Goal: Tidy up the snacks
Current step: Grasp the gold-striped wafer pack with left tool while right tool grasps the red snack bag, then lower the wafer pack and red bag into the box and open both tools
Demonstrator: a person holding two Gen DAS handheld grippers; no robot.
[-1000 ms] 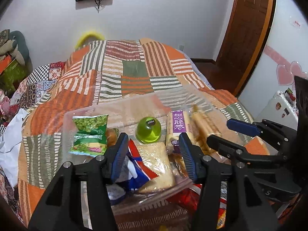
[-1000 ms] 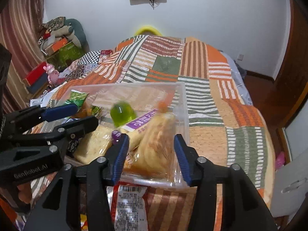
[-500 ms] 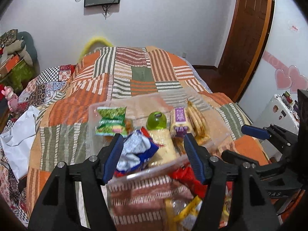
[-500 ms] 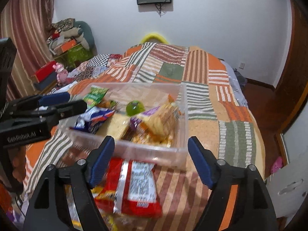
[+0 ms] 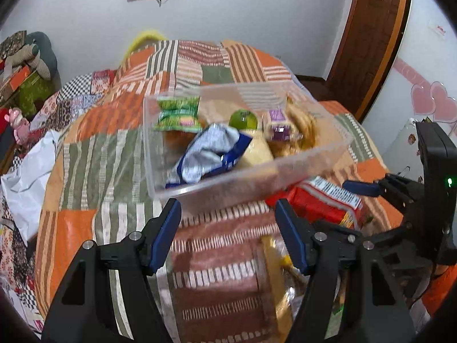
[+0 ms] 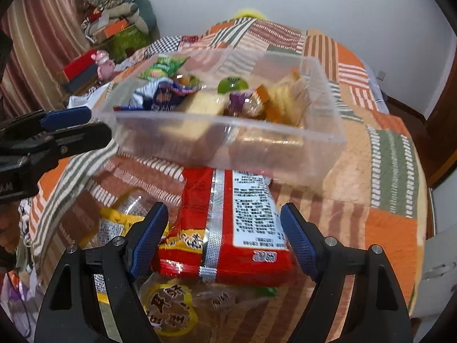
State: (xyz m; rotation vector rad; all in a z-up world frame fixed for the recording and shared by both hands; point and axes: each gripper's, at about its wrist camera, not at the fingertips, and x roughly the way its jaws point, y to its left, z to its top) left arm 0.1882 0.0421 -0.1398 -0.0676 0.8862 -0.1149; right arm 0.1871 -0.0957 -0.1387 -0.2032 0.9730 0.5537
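A clear plastic bin (image 5: pixel 245 177) (image 6: pixel 228 140) sits on the patchwork quilt and holds several snacks: a green packet (image 5: pixel 177 113), a blue-and-white bag (image 5: pixel 208 154), a green jelly cup (image 5: pixel 242 118) (image 6: pixel 232 84), a purple-labelled pack (image 5: pixel 278 121) and biscuits. A red snack pack (image 6: pixel 228 223) (image 5: pixel 322 203) lies on the quilt in front of the bin. My left gripper (image 5: pixel 228 231) is open and empty, short of the bin's near wall. My right gripper (image 6: pixel 224 237) is open, its fingers either side of the red pack.
More wrapped snacks lie near me: a yellow-labelled clear pack (image 6: pixel 171 305) and a yellow-edged packet (image 6: pixel 114 223). A white bag (image 5: pixel 25 171) lies at the quilt's left edge. Clutter and a pink toy (image 6: pixel 102 63) stand at the left wall. A door (image 5: pixel 368 37) is at the right.
Both grippers have pulled back out of the bin toward me. The right gripper released the biscuit pack inside the bin and opened wide; it now hangs over the red pack.
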